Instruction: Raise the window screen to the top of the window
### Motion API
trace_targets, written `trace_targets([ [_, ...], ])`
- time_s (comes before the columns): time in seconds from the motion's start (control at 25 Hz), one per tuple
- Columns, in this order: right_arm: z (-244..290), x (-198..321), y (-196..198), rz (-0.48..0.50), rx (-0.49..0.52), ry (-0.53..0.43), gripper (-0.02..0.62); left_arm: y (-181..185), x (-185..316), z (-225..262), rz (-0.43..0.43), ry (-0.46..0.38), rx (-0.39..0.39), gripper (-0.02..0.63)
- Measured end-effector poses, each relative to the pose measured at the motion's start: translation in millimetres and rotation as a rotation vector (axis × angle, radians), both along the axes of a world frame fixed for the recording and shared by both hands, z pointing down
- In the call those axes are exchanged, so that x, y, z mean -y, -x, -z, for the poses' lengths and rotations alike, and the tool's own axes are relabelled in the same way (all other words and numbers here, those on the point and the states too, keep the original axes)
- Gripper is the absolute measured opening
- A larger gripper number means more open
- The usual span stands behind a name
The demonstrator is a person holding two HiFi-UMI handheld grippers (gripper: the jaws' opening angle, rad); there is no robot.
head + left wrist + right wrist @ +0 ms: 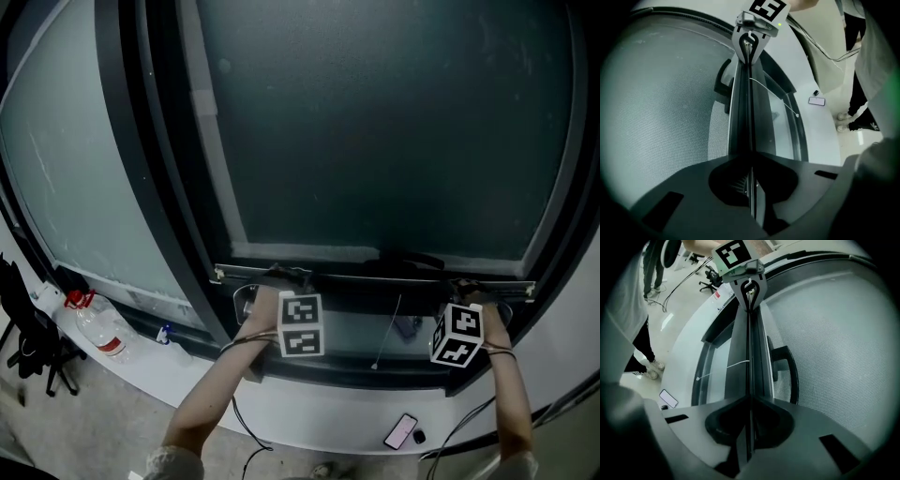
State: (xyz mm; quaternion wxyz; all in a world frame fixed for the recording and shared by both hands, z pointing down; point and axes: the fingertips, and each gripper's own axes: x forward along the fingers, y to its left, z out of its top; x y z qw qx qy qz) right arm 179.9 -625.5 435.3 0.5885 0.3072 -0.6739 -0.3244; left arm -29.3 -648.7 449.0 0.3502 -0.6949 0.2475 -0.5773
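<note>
The window screen's dark mesh (375,122) fills the window frame, and its bottom bar (375,278) lies low, just above the sill. My left gripper (286,277) is at the bar's left end and my right gripper (466,286) at its right end. In the left gripper view the jaws (751,161) are shut on the bar's thin edge (743,117), which runs away to the right gripper (751,40). In the right gripper view the jaws (750,401) pinch the same bar (749,357), with the left gripper (749,289) at its far end. A black handle (785,371) sits on the mesh side.
A white pull cord (386,333) hangs below the bar. On the sill (309,403) lies a phone (401,431). A water bottle (98,328) and a black office chair (28,337) stand at the lower left. A person's legs (858,93) stand nearby.
</note>
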Motion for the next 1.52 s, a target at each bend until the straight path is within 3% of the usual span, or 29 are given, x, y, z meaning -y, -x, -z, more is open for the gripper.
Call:
trace_targets([
  [0.24, -2.5, -4.8, -0.5, 0.02, -0.005, 0.108, 0.021, -1.3, -3.5, -2.9, 0.0, 0.074, -0.045, 0.021],
  [0.52, -0.6, -7.8, 3.1, -0.011, -0.087, 0.284, 0.018, -0.5, -6.4, -4.0, 0.017, 0.254, -0.02, 0.018],
  [0.68, -2.0, -8.4, 4.5, -0.016, -0.074, 0.272, 0.018, 0.2, -6.0, -4.7, 0.006, 0.192, -0.046, 0.018],
  [0.96, 13.1, -6.4, 4.1, -0.027, 0.024, 0.193, 0.018, -0.5, -4.6, 9.4, 0.005, 0.154, -0.116, 0.018],
  [1.24, 53.1, -0.7, 4.8, -0.028, 0.009, 0.101, 0.018, 0.8, -0.8, 49.1, 0.022, 0.059, -0.089, 0.018],
  [1.52, 155.6, 10.1, -0.4, -0.036, 0.032, -0.124, 0.018, 1.1, 10.2, 155.6, 0.009, -0.138, -0.114, 0.018],
])
